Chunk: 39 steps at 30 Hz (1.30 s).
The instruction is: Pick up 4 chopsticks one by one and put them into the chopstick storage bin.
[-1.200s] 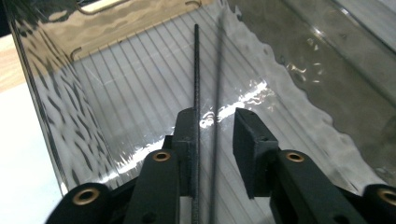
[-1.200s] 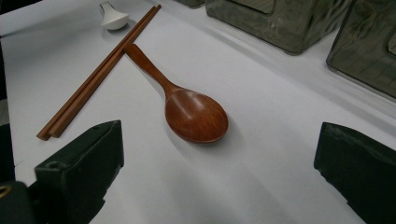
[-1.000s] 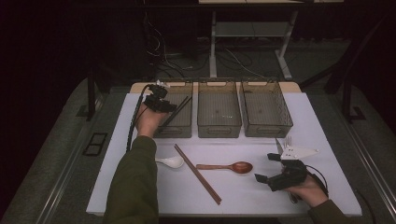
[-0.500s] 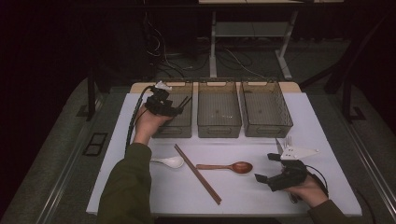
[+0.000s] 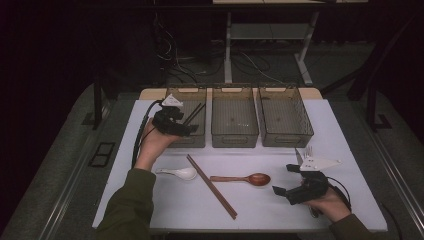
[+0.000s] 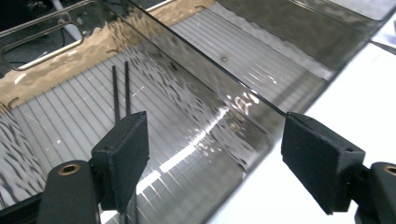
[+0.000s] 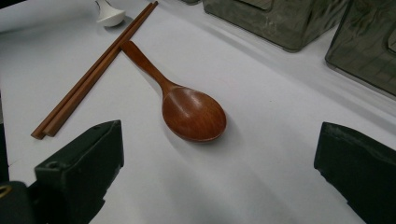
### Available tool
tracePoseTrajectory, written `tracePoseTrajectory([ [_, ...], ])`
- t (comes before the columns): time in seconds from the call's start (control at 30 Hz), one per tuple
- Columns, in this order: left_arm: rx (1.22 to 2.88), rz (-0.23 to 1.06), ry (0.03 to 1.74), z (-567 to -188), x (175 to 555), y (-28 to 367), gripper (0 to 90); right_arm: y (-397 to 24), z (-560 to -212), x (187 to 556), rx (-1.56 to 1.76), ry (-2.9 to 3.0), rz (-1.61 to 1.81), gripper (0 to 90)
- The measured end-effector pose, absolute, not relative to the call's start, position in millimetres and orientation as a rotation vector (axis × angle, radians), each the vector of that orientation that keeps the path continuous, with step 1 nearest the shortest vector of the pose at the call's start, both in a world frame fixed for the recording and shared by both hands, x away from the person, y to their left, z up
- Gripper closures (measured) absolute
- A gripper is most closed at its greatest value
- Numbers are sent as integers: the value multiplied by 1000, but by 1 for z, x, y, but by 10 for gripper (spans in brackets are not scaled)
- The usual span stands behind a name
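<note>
My right gripper (image 5: 289, 189) sat near counter (image 5: 350, 150) edge, jaws apart, empty, facing brown wooden spoon (image 7: 194, 112). Brown wooden chopsticks (image 5: 211, 186) and white ceramic spoon (image 5: 179, 173) lay beyond. My left gripper (image 5: 187, 131) had just been opening, nothing between jaws; thin black chopsticks (image 6: 120, 91) lay in leftmost smoky plastic bin (image 5: 196, 140). Risk: pulling back low, jaw clips bin wall, shifts bin.

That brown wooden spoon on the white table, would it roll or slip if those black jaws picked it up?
The brown wooden spoon looks rigid, so it probably won't bend. Its rounded bowl may rock when nudged, though the long handle should stop real rolling. The glossy finish suggests it could slip between the right gripper pads.
</note>
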<state>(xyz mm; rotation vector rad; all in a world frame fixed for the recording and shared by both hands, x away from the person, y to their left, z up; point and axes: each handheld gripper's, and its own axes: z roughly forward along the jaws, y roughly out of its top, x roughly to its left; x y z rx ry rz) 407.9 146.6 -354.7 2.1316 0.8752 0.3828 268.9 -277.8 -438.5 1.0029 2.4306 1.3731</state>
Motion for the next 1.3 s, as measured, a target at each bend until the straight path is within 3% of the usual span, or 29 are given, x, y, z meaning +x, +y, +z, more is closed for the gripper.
tracePoseTrajectory([
  [0.9, 2081, 405, 785, -380, 315, 164, 212, -279, -437, 268, 1004, 2423, 1375, 13],
  [1.17, 2058, 413, 823, -392, 299, 179, 315, -279, -437, 268, 1005, 2427, 1372, 13],
  [1.3, 2064, 436, 850, -399, 298, 188, 462, -279, -438, 268, 1003, 2428, 1371, 13],
])
